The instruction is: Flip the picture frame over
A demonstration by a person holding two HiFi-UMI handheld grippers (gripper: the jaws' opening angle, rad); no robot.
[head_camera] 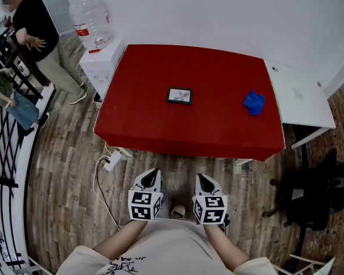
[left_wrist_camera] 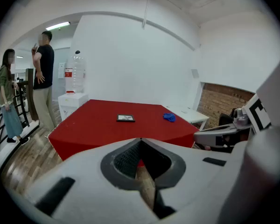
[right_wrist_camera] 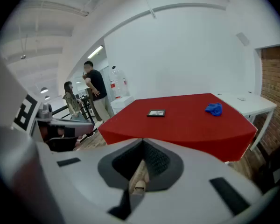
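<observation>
The left claw (head_camera: 152,175) is pinched fully together with nothing between its jaws, held over the floor (head_camera: 69,176) short of the red surface (head_camera: 155,125). The picture frame (head_camera: 179,95) lies flat, picture side up, near the surface's middle, well ahead of both claws. The right claw (head_camera: 202,180) is likewise closed and empty. A blue cloth (head_camera: 254,102) lies right of the frame.
</observation>
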